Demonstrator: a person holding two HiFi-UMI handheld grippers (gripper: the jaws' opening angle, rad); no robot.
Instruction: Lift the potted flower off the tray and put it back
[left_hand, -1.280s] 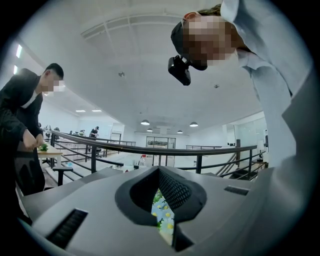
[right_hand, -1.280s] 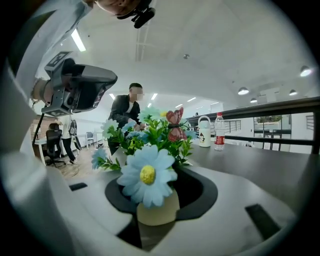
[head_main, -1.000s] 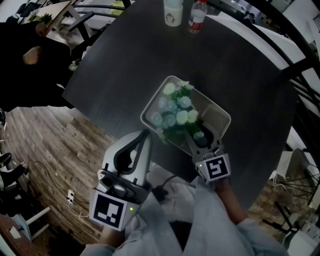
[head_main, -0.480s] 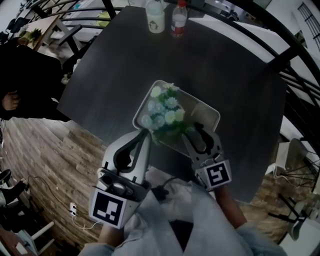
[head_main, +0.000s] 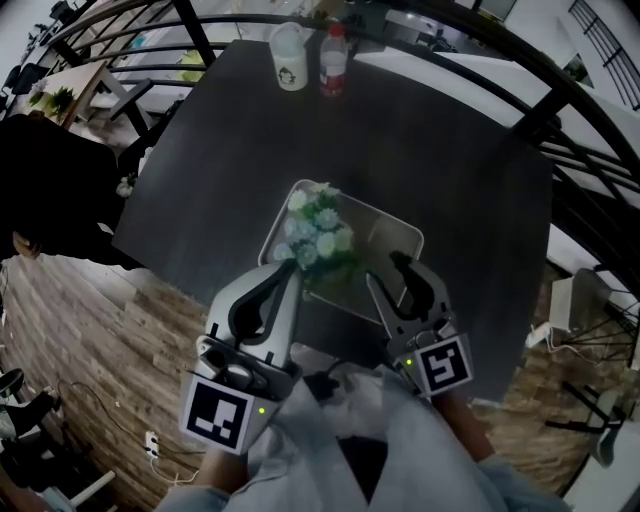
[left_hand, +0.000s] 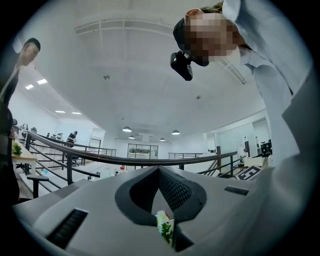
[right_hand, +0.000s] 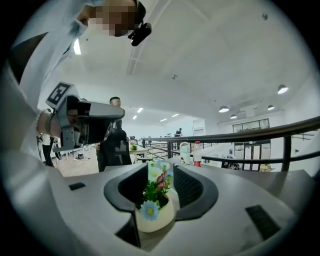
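The potted flower (head_main: 315, 232), pale blue and white blooms in a cream pot, stands at the left end of the pale rectangular tray (head_main: 400, 228) on the dark table. My right gripper (head_main: 385, 270) hovers at the tray's near edge with its jaws open and nothing pressed between them. In the right gripper view the pot (right_hand: 156, 215) shows through the gap of that gripper (right_hand: 161, 170), a little ahead of the pads. My left gripper (head_main: 287, 268) sits just left of the flowers with its jaws together. In the left gripper view that gripper (left_hand: 159, 172) lets through only a thin sliver of the flowers (left_hand: 165, 227).
A white cup (head_main: 290, 70) and a plastic bottle (head_main: 332, 62) stand at the far edge of the dark table (head_main: 450, 150). Black railings run behind the table. Wood floor and a person in dark clothes (head_main: 40, 190) lie to the left.
My right gripper has drawn back and up from inside the tray to its near edge, jaws apart. The potted flower stays on the tray. The left gripper has risen slightly.
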